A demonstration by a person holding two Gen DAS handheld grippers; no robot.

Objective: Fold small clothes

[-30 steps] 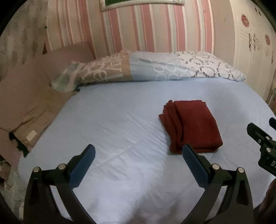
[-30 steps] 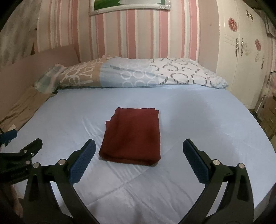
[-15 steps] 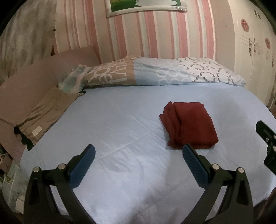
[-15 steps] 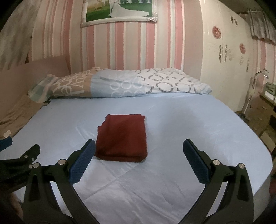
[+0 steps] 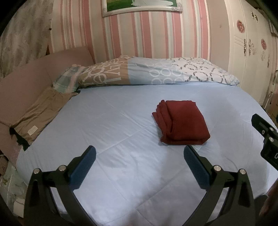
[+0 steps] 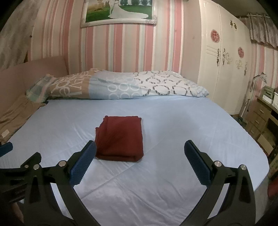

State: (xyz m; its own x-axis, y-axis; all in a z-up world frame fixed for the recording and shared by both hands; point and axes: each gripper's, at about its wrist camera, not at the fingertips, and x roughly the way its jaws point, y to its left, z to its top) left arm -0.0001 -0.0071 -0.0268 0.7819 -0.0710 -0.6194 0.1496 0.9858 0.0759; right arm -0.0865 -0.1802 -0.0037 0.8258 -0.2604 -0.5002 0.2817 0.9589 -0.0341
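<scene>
The left gripper (image 5: 139,161) and right gripper (image 6: 139,160), both black-armed with blue ribbed pads, hang with jaws spread wide and empty above the near part of the pale blue bed sheet (image 5: 121,121), where the folded dark red cloth (image 6: 119,138) lies flat mid-bed, clear of both.

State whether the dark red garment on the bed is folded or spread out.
Folded: the red garment lies as a compact rectangle with stacked layered edges on its left side.

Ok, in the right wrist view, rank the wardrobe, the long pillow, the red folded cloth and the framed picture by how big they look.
1. Long pillow and wardrobe: too close to call
2. Red folded cloth, though it's nearer the camera
3. Framed picture, cropped at the top
</scene>
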